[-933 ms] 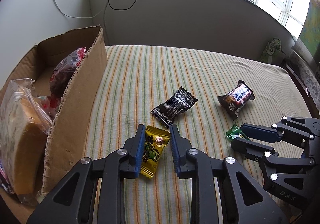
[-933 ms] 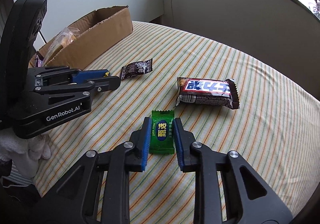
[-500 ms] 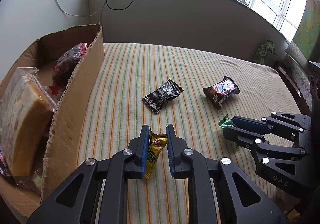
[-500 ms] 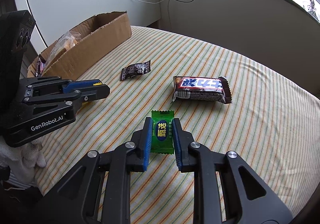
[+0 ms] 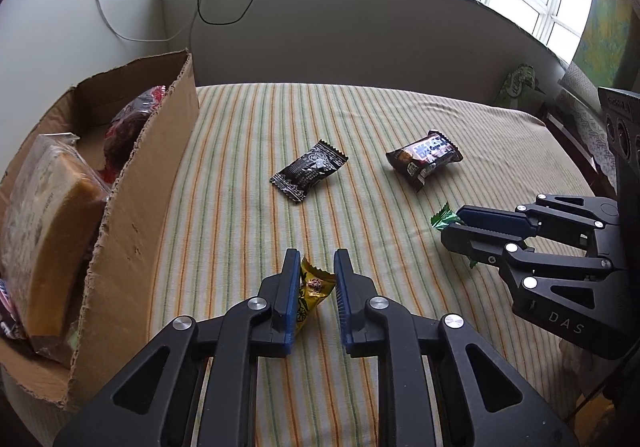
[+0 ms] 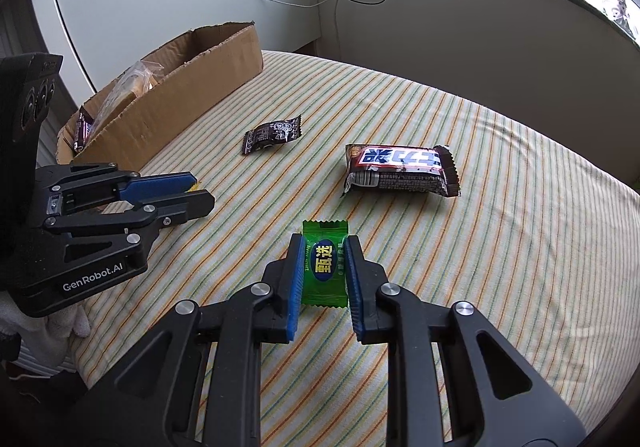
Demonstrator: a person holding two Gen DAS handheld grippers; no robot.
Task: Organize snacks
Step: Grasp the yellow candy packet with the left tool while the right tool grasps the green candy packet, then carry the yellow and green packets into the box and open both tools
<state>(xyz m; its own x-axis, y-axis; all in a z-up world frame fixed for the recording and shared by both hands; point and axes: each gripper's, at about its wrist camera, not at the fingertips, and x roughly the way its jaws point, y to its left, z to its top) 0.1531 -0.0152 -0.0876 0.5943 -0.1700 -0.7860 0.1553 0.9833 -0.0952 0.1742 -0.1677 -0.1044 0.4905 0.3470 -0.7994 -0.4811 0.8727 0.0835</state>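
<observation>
Striped tablecloth (image 5: 248, 207), right gripper (image 6: 322, 279) clamping green candy (image 6: 325, 267), cardboard box (image 5: 136, 215) left.

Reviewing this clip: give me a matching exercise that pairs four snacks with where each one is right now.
Things:
1. green candy
2. yellow candy
3. black packet
4. cake slice

Places:
A. in the cardboard box
B. between the pads of the left claw
C. lying free on the striped cloth
D. pinched by the right claw

Pairs: 1-D, 2-B, 3-C, 4-A
</observation>
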